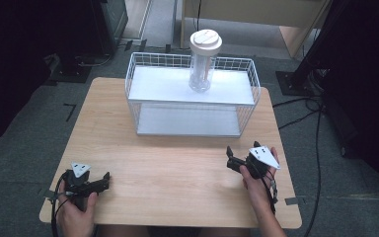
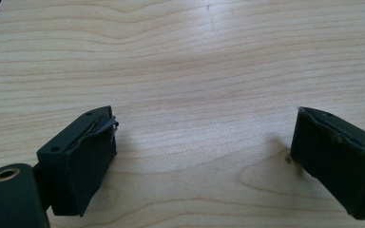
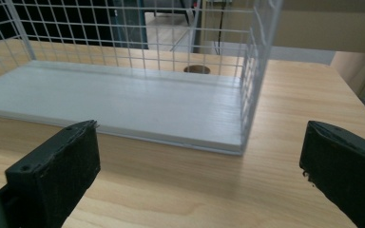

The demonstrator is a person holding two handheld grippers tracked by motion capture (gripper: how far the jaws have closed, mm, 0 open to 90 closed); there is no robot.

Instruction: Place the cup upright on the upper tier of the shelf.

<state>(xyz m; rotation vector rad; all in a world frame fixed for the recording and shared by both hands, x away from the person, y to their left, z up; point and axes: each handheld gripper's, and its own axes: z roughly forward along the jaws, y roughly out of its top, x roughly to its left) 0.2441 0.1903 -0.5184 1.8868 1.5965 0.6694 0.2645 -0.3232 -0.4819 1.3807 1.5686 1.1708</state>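
A white wire rack (image 1: pixel 192 94) with two white shelves stands at the far middle of the wooden table (image 1: pixel 177 168). On its top shelf stands a clear jar (image 1: pixel 202 64) with a cream lid. My left gripper (image 1: pixel 103 181) rests near the table's front left, open, jaws apart over bare wood (image 2: pixel 199 118). My right gripper (image 1: pixel 237 158) is held at the front right, open, facing the rack's lower shelf (image 3: pixel 123 99) and its wire side wall (image 3: pixel 256 80). Nothing sits between either pair of jaws.
Black stands and cables (image 1: pixel 306 103) lie on the grey floor around the table. A light wooden cabinet (image 1: pixel 256 15) stands behind the rack. A round hole in the tabletop (image 3: pixel 196 69) shows behind the lower shelf.
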